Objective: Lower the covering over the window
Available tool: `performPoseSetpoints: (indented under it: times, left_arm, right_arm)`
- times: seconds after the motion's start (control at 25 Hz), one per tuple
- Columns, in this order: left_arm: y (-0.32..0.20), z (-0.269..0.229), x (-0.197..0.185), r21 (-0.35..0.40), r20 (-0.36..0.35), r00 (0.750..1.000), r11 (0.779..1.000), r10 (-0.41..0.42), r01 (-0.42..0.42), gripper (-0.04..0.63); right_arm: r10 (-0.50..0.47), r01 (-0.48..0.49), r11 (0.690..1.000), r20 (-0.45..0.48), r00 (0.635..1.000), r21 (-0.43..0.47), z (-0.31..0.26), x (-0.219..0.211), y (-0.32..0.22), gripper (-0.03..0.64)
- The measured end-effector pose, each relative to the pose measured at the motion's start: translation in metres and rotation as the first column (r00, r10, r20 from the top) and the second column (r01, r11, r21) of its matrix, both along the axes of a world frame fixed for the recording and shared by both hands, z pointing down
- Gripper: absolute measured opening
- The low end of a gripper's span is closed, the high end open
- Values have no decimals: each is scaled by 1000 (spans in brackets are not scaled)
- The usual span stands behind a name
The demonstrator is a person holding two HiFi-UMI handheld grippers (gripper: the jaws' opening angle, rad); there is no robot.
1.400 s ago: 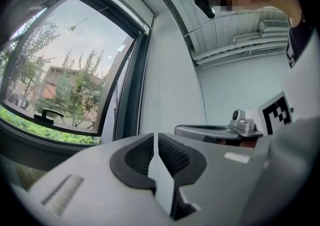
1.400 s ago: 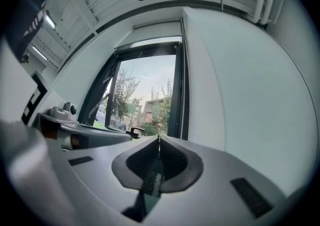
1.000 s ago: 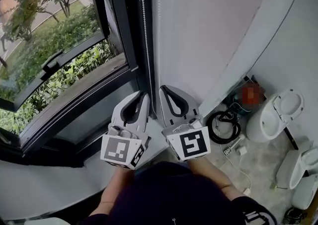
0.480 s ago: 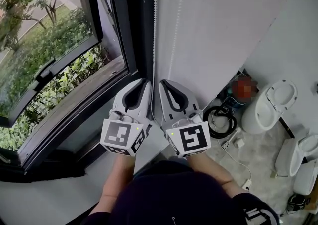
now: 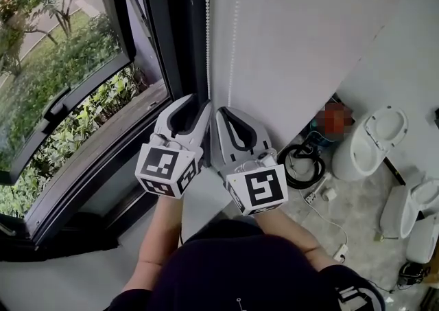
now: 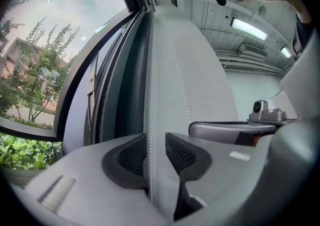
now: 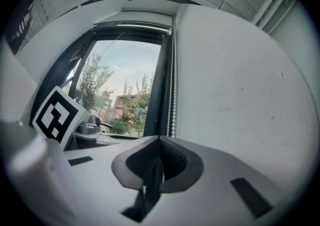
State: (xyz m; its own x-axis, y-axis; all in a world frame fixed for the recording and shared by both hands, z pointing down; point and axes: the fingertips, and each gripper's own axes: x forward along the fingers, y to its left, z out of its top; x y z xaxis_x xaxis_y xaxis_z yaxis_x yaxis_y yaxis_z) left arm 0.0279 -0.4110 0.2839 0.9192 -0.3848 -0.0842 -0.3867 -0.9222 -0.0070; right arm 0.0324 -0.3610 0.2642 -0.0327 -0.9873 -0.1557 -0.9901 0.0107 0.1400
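A white bead chain (image 5: 207, 35) hangs down the dark window frame (image 5: 175, 42), with a second strand (image 5: 236, 28) against the white wall. My left gripper (image 5: 197, 102) is at the first strand. In the left gripper view its jaws (image 6: 156, 142) are opening: the chain (image 6: 148, 100) runs between the pads, close to the left pad, with a gap on the right. My right gripper (image 5: 223, 113) sits beside it, shut on the bead chain (image 7: 172, 105), which passes into the closed jaws (image 7: 160, 142). The window covering itself is not clearly visible.
An opened sash (image 5: 62, 100) shows greenery outside. A white wall (image 5: 309, 28) stands right of the frame. On the floor at the right are white ceramic fixtures (image 5: 374, 141), a black cable coil (image 5: 302, 169) and a power strip (image 5: 317, 200).
In the head view both grippers have moved upward and closer to the window frame, staying side by side on the chain strands.
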Motion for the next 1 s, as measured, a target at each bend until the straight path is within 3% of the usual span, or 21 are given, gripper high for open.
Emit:
performPoseSetpoints:
  times: [0.32, 1.0]
  left_arm:
    - [-11, 0, 17, -1, 9, 1000, 1000, 21, -21, 106]
    - [-18, 9, 24, 9, 51, 998, 999, -36, 36, 106]
  right_arm:
    - [0, 0, 1000, 1, 1000, 5, -1, 3, -4, 12]
    - [-29, 29, 999, -5, 1000, 40, -11, 4, 6, 12]
